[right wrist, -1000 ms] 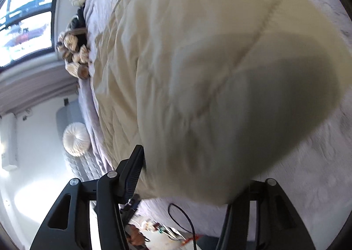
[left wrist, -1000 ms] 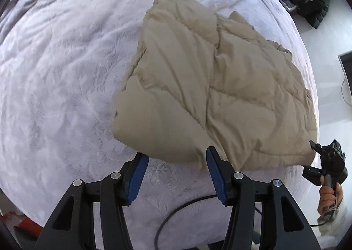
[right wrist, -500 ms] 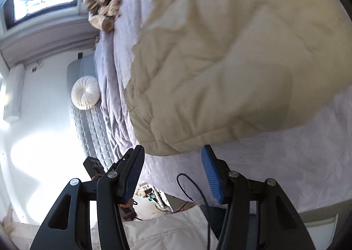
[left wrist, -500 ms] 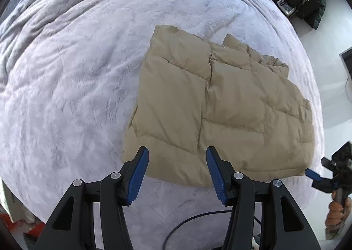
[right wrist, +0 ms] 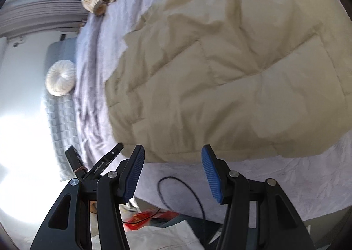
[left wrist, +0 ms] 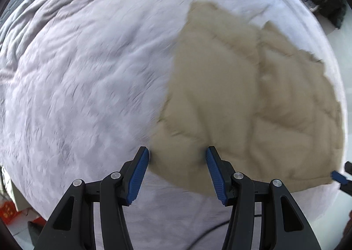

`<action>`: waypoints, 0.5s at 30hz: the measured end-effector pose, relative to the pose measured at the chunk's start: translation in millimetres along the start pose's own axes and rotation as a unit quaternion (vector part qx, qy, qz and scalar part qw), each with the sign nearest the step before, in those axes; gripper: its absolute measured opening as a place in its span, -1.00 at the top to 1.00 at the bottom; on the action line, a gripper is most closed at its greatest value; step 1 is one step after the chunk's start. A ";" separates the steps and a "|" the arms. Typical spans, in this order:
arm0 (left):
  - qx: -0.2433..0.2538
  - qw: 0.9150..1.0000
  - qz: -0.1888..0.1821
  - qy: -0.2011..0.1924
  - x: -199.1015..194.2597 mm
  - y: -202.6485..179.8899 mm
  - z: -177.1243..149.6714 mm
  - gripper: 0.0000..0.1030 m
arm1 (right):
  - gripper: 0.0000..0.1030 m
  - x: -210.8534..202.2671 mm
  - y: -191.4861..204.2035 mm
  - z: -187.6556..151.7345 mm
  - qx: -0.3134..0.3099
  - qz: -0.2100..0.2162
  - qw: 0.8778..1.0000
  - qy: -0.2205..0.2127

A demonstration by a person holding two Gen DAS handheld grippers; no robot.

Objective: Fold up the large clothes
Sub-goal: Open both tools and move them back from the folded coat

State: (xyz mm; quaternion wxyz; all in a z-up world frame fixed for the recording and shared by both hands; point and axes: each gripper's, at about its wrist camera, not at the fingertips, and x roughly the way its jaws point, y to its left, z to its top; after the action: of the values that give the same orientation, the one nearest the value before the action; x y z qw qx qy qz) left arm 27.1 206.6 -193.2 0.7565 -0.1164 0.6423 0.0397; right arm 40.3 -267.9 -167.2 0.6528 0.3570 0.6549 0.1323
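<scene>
We judge the folding nearly done: the tan quilted jacket lies doubled just beyond our left gripper and right gripper (both with fingers apart, holding nothing).

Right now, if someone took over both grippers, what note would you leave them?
Left gripper: open, empty, over the jacket's near-left corner.
Right gripper: open, empty, at the jacket's near edge.
Jacket: beige, puffy, lying on the lilac bed cover, near the bed's edge.
Done: it looks folded into a rough rectangle, one layer lapped over another.
Left: probably one more fold from the near edge, then smoothing. Mind the black cable on the cover.
</scene>
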 end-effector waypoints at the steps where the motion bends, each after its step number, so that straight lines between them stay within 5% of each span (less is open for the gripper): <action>1: -0.002 1.000 -0.002 0.005 5.3 4.1 -0.9 -0.08 | -0.12 2.0 -2.5 0.6 0.000 -0.019 1.000 0.000; 10: -0.005 1.000 -0.010 0.019 11.6 20.7 -0.1 -0.09 | -0.13 14.6 -21.8 -0.1 0.024 -0.103 0.994 0.010; 12: -0.005 1.000 -0.010 0.017 9.7 22.8 3.7 -0.51 | -0.13 17.6 -21.5 0.4 0.023 -0.116 0.993 0.011; 13: -0.007 1.000 -0.009 0.010 7.8 23.5 4.6 -0.90 | -0.13 19.0 -21.9 1.5 0.023 -0.123 0.992 0.012; 15: -0.008 1.000 -0.020 -0.002 3.6 26.3 8.1 -0.96 | -0.13 20.0 -24.7 2.1 0.028 -0.131 0.991 0.014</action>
State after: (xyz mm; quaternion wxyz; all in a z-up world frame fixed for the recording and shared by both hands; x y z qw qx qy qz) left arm 30.1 233.6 -198.8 0.7572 -0.1348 0.6384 0.0299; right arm 37.1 -273.2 -198.4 0.6452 0.2838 0.7086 0.0323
